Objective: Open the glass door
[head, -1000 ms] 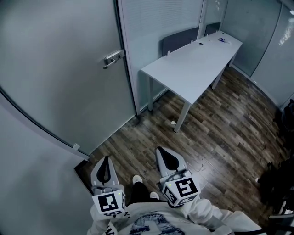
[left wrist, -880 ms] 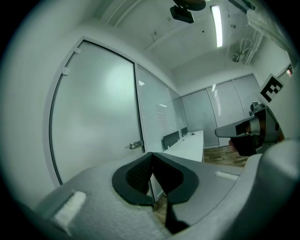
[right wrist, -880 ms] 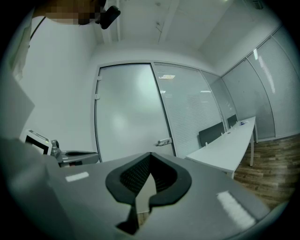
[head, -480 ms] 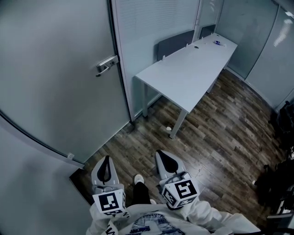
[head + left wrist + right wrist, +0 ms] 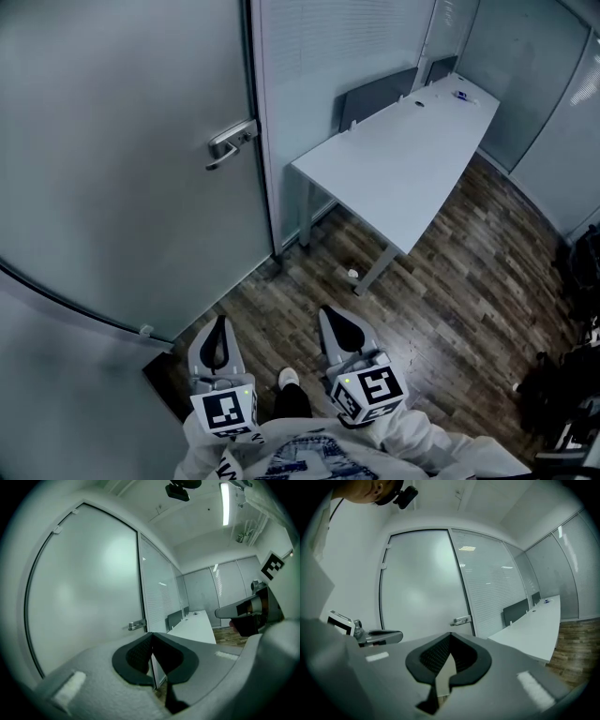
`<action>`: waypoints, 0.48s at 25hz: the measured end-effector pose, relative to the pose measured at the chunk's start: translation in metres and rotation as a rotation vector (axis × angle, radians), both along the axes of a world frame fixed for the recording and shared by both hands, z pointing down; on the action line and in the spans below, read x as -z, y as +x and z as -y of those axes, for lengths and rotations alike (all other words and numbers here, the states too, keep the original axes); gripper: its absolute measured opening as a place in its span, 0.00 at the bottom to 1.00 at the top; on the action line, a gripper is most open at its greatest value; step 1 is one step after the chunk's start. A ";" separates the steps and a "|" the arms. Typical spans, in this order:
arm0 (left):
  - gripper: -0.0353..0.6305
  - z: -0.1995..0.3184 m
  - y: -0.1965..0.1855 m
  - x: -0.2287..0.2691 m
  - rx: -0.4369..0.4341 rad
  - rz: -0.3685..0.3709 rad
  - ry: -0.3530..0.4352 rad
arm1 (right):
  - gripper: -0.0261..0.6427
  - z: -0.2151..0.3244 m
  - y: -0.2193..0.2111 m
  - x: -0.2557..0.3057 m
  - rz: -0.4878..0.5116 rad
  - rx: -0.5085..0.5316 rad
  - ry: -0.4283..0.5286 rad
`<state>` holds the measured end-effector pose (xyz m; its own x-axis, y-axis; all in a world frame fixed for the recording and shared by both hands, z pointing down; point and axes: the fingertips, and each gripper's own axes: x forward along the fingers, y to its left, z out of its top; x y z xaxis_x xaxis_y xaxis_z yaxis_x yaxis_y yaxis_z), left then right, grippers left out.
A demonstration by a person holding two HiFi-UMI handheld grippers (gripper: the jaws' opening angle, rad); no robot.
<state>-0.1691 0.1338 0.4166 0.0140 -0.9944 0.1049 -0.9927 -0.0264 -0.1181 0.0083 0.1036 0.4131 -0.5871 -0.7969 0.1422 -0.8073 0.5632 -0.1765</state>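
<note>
The frosted glass door point(image 5: 122, 169) fills the left of the head view and stands closed in its frame, with a metal lever handle point(image 5: 232, 142) on its right edge. My left gripper point(image 5: 217, 339) and right gripper point(image 5: 341, 327) hang side by side low in that view, both shut and empty, well short of the handle. Seen from the left gripper point(image 5: 152, 634), the handle point(image 5: 137, 625) lies just above the closed tips. Seen from the right gripper point(image 5: 450, 634), the handle point(image 5: 461, 620) sits ahead, slightly to the right, and the left gripper point(image 5: 382, 636) shows at the left.
A long white table point(image 5: 403, 159) stands right of the door along a ribbed glass partition point(image 5: 328, 56), with dark chair backs point(image 5: 375, 94) behind it. A small white object point(image 5: 352, 274) lies on the wood floor by a table leg. Dark bags point(image 5: 567, 375) sit at the far right.
The door handle and the door's bottom corner sit lower in the head view than a second ago: I have moved closer to the door, both grippers moving along with me, still shut.
</note>
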 end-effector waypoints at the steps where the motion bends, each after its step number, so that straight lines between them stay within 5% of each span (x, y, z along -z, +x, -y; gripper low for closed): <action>1: 0.06 0.008 -0.004 0.000 -0.002 -0.006 -0.003 | 0.04 0.007 -0.006 -0.002 -0.003 0.001 -0.004; 12: 0.06 0.078 -0.046 -0.001 -0.023 -0.003 0.016 | 0.04 0.074 -0.051 0.003 -0.016 -0.003 0.010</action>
